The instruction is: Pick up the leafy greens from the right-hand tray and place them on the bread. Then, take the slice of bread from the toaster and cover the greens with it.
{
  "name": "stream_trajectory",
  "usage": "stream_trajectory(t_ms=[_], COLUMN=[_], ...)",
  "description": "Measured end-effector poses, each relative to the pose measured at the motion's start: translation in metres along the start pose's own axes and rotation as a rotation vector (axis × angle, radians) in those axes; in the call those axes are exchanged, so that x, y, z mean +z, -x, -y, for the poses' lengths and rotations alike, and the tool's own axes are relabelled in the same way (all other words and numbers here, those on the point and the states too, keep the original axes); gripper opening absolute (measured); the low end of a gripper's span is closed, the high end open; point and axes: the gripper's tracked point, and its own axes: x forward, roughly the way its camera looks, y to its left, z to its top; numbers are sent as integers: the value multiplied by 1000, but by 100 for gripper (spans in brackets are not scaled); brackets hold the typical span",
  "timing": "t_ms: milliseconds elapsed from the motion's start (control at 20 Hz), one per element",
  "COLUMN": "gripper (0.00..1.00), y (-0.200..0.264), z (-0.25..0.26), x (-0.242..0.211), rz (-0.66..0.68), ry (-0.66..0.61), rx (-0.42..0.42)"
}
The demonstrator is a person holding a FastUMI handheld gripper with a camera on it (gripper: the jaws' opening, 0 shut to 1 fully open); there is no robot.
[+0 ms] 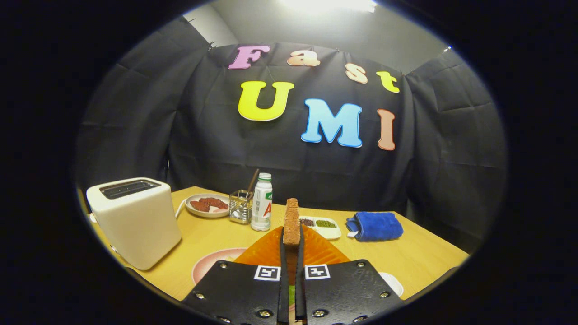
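A: Start with the biggest things. What stands where?

B: The wooden table [406,264] spans the lower half of the frame. At lower left stands the white toaster [135,221], its slots dark on top; I can't see a slice in them. Low in the centre lies an orange mat [266,250], with a pale plate [212,264] showing at its left edge.

A: And the gripper?

B: The gripper [291,241] rises from the bottom centre, its fingers nearly together, both pressing on a slice of bread [291,216] held on edge, upright, above the mat.

A: So which step is this?

B: I judge it the second one: the slice is in the fingers, off the toaster. A sliver of green shows down between the fingers, but whether that is the leafy greens on the lower bread, I cannot tell.

A: What does the next move call for?

B: Tipping the slice flat and lowering it squarely over the greens below, then easing the fingers apart.

A: Smaller things?

B: Centre right, a blue cloth [375,226]; centre, a bottle [262,207], a clear holder [240,206], a dish [207,205] of something red, and a small tray [325,227].
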Motion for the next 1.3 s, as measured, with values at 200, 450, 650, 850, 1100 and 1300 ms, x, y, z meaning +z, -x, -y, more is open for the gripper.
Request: stream_trajectory(t_ms=[200,450,650,850,1100,1300], gripper=[5,5,5,5,5,5], y=[-1,1,2,3,4,1], z=[-3,-14,-31,-48,-67,-77], x=[-25,-38,-45,-53,-71,-82], rz=[-37,-41,-52,-75,-134,-186], ry=[26,54,59,61,41,3], rx=[3,16,50,90,152,186])
